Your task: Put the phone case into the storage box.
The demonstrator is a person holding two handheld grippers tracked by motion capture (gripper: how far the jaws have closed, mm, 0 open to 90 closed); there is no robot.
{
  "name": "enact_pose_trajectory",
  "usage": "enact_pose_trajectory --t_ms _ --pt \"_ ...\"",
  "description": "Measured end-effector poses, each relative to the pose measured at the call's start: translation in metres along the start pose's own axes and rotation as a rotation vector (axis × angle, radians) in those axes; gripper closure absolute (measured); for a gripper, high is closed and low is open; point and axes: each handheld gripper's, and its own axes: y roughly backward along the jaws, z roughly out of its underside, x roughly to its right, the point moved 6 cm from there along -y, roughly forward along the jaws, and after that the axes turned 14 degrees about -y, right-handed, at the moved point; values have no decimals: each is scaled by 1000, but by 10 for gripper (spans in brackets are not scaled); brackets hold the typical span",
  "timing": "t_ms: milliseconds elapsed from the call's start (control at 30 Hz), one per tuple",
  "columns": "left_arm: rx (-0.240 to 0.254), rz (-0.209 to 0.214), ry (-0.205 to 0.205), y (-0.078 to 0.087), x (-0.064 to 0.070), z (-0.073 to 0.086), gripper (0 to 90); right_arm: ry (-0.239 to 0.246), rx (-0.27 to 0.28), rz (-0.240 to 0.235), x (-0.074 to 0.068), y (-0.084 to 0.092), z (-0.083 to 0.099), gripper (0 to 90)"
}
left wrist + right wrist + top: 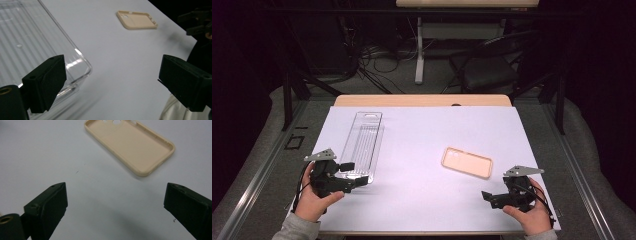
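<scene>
Both tongs gape wide, empty — your left tongs (358,174) beside the clear plastic tray (362,142), right tongs (488,198) near the beige phone case (466,162) lying on the bench (412,195). Nothing's grasped yet — everything remains.

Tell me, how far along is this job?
Barely begun. The beige phone case and the clear plastic package lie apart on the white table cover. Both the left gripper and right gripper are open, holding nothing. All handling remains.
</scene>
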Motion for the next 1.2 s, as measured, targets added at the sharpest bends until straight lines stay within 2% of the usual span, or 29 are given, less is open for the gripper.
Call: enact_pose_trajectory --t_ms 67,133,267,367,433,567,600,667,767,833,1033,1133,1200 --pt "-1 -27 12 3 -8 -6 76 16 -5 7 -2 2 -8 6" --pt "1 -32 12 3 -9 -8 77 33 5 7 -4 4 -15 1" --pt "-12 -65 -12 3 -13 -18 77 51 11 1 -7 5 -26 1" --pt "-18 -78 -38 -1 -15 -26 83 49 13 -11 -7 4 -34 1" --pt "-19 -86 -41 -4 -18 -30 84 33 16 -10 -5 0 -43 3" --pt "-15 -87 -41 -9 -23 -39 87 38 21 -12 -4 -4 -50 56" --pt "-16 -89 -41 -10 -24 -41 89 32 40 -16 -3 -5 -56 78" --pt "-20 -86 -44 -13 -27 -44 92 28 42 -19 -3 -6 -58 78" --pt "-34 -83 -58 -17 -31 -51 123 19 15 -33 -2 -9 -65 79" --pt "-33 -92 -69 -19 -34 -56 135 25 6 -26 -1 -12 -70 79" --pt "-43 -84 -72 -30 -41 -70 134 41 -8 -9 -2 -17 -85 95" --pt "-45 -90 -88 -34 -45 -76 135 48 -3 -14 -3 -19 -92 139" --pt "-44 -96 -96 -37 -48 -80 135 59 -11 5 -2 -22 -98 139"
